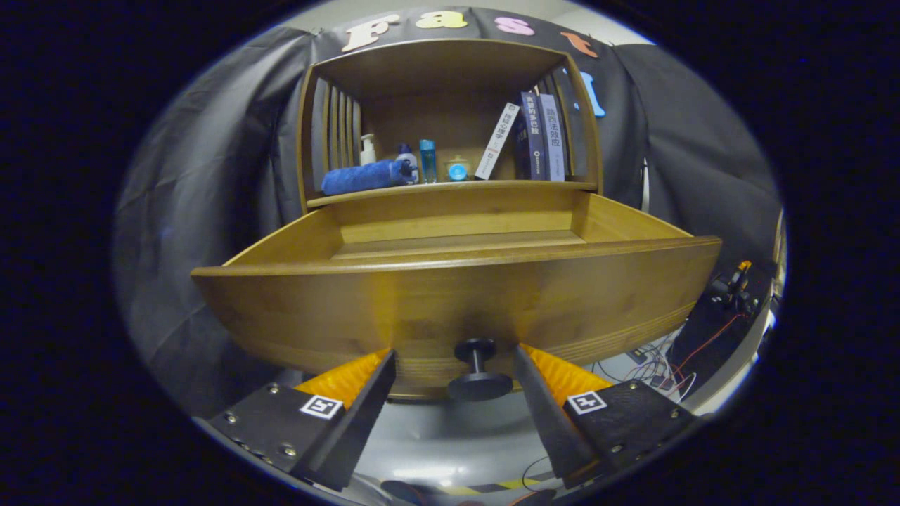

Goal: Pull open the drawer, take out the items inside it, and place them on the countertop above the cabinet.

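The gripper (453, 369) had its two fingers (351, 400) spread wide, with a clear gap on each side of the dark round knob (479, 369) that stood between them. Neither finger touched the knob; the gripper held nothing. The finger tips lay close up against the lower front of the drawer (457, 295), though whether they touched the wood could not be told.

The gripper pointed level and straight at the drawer front, both fingers at about the same height, with the knob a little nearer the right finger than the left.

The drawer was pulled well out of the wooden cabinet (450, 126), just ahead of the fingers and above them. Its front panel hid most of the inside; the part of the bottom that showed near the back was bare wood, and nothing could be seen lying in it.

Beyond the drawer, on the cabinet's shelf, stood a rolled blue towel (365, 177), a white pump bottle (367, 149), a blue bottle (427, 160), a small jar with a blue lid (458, 171), and some books (538, 137), one of them leaning. Off past the right finger, loose wires (661, 362) lay on a pale surface.
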Available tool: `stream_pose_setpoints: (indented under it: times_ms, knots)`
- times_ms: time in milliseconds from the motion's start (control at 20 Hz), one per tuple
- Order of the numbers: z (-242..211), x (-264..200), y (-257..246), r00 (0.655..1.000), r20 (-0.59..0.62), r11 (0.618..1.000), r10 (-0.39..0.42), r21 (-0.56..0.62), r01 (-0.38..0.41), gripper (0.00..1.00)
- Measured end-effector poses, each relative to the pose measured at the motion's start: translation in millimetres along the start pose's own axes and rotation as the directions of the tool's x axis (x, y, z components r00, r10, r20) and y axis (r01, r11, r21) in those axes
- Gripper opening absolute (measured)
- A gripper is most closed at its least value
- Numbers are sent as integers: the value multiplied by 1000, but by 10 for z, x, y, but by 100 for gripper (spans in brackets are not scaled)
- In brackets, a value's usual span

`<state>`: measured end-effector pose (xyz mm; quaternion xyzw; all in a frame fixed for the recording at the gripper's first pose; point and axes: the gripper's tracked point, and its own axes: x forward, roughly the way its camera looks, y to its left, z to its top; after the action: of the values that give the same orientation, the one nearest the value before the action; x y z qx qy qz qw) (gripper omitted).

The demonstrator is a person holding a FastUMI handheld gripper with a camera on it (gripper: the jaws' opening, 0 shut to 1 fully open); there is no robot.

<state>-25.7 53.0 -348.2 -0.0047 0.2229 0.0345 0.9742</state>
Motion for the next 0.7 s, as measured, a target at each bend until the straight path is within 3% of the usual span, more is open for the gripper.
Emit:
stream_pose_setpoints:
  times_ms: [700]
  knots:
    - [77,75,-1,999,45,1000,7,4,-8,100]
